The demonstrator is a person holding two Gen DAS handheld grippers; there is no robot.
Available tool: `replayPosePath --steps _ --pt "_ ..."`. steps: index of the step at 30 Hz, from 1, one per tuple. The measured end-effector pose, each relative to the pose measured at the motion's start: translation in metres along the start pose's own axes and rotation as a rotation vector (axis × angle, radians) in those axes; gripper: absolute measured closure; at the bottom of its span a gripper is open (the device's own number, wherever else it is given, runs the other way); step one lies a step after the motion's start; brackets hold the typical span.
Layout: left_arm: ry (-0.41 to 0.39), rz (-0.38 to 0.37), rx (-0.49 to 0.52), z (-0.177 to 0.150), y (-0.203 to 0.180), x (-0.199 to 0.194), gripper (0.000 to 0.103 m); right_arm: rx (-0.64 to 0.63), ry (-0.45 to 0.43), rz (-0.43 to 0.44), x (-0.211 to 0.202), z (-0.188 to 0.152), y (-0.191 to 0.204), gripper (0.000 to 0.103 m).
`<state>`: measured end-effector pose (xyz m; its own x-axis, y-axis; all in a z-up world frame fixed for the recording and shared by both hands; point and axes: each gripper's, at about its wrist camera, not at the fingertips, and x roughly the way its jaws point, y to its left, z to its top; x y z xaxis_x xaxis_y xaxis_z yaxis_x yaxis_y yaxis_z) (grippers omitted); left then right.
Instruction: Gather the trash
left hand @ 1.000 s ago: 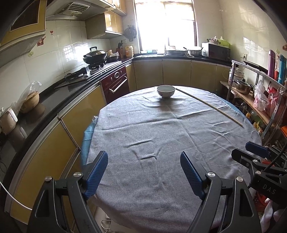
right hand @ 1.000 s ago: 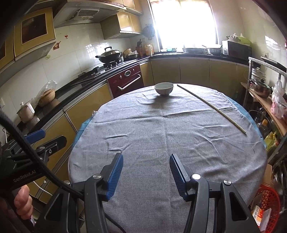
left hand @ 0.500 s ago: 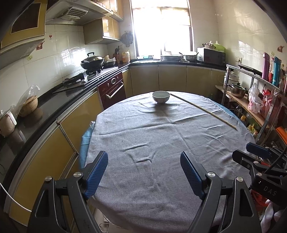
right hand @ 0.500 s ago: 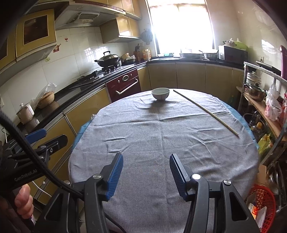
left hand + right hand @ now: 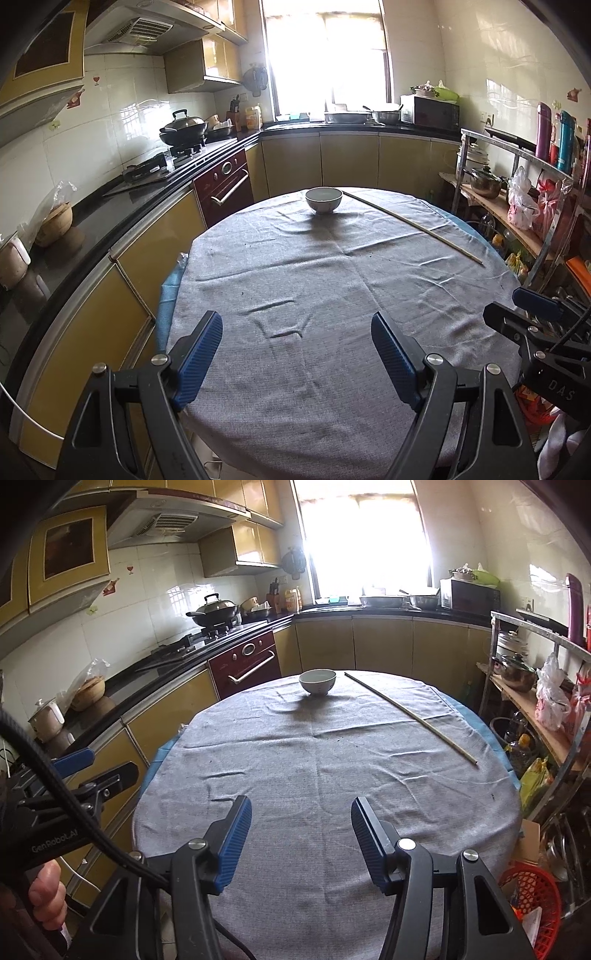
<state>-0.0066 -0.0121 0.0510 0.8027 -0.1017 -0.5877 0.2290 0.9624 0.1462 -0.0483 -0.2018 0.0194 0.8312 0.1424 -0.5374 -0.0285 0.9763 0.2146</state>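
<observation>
Overhanging tablecloth (image 5: 332, 295), bowl (image 5: 323, 199) far-side.

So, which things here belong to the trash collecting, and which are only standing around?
For the job:
- long thin stick on the grey tablecloth, perhaps
- red basket beside the table, possibly the bin
- left gripper, open
- right gripper, opening, nothing between

Just lying about:
- white bowl
- wok
- microwave

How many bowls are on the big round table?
1. The white bowl sits at the far edge of the table, beside the long thin stick. Nothing on the table could hide another.
</observation>
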Motion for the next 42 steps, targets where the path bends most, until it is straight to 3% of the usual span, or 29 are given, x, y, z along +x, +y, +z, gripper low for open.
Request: replayPosePath --steps 23,35,42 --pt "0.054 0.06 -0.032 0.017 0.002 0.036 0.02 -0.028 0.025 0.061 0.043 0.027 -0.009 0.043" --pt "0.136 0.07 -0.012 0.019 -0.014 0.09 0.02 0.004 0.082 0.076 0.1 0.024 -0.04 0.043" --pt "0.198 0.056 -0.017 0.007 -0.027 0.139 0.02 0.018 0.135 -0.007 0.154 0.006 -0.077 0.043"
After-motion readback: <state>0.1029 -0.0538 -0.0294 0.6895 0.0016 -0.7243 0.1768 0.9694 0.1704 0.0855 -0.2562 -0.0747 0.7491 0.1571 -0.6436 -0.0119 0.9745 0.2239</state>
